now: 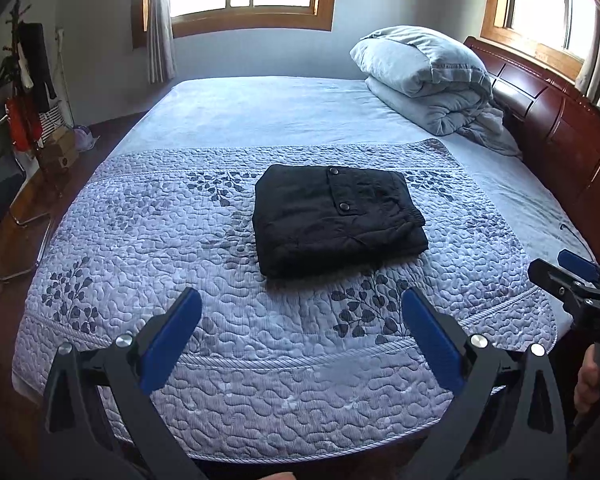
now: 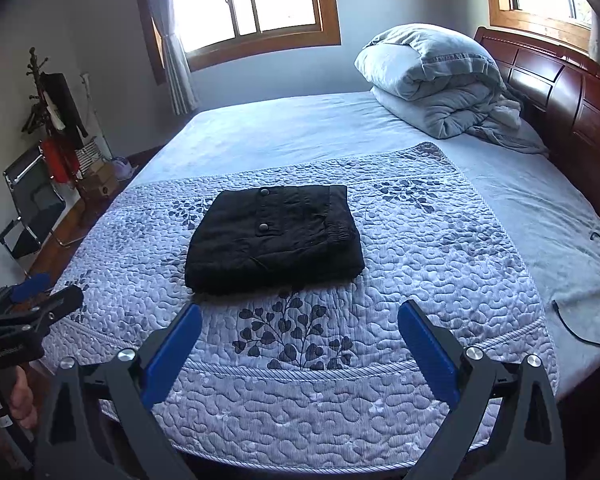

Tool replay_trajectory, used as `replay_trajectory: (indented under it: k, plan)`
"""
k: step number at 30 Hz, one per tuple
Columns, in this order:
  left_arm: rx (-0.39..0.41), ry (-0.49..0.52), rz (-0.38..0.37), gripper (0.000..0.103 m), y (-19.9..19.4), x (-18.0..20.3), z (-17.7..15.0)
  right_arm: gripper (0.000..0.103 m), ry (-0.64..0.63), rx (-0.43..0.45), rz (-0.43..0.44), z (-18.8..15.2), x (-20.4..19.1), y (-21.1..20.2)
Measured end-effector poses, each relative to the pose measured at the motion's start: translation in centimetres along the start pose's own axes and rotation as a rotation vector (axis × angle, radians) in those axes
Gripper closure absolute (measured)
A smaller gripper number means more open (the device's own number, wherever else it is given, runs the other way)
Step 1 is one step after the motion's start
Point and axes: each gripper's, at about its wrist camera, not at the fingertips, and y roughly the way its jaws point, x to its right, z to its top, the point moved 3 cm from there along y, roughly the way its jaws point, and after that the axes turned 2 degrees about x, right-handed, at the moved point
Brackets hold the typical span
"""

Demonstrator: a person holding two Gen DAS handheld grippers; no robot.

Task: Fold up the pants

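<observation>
The black pants (image 1: 338, 220) are seen lying as a compact, squared bundle on the patterned quilt (image 1: 220, 240) spread over the near half of the bed (image 1: 284, 108), a flap with two snap buttons turned upward. No loose leg or waistband is seen trailing from the bundle, so the folding is judged to be essentially complete and the step in hand to be the finish, with both tools held back. The left gripper (image 1: 302, 320) is held above the near edge of the quilt, its blue fingers (image 1: 172, 344) spread wide apart and nothing between them; the pants lie ahead of it, untouched. The right gripper (image 2: 300, 334) is likewise held short of the bundle, its fingers (image 2: 428, 356) wide apart and empty. If anything is called for next, only a light pressing or squaring of the bundle's edges is judged necessary, with care that the top layer is not dragged out of line.
</observation>
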Motion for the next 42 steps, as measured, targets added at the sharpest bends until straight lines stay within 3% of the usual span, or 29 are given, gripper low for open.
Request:
replay_trajectory:
  k: [42]
  plan:
    - [-0.032, 0.011, 0.018, 0.003, 1.4, -0.2, -0.2, 0.004, -0.008, -0.021, -0.007, -0.2, 0.3, 1.3]
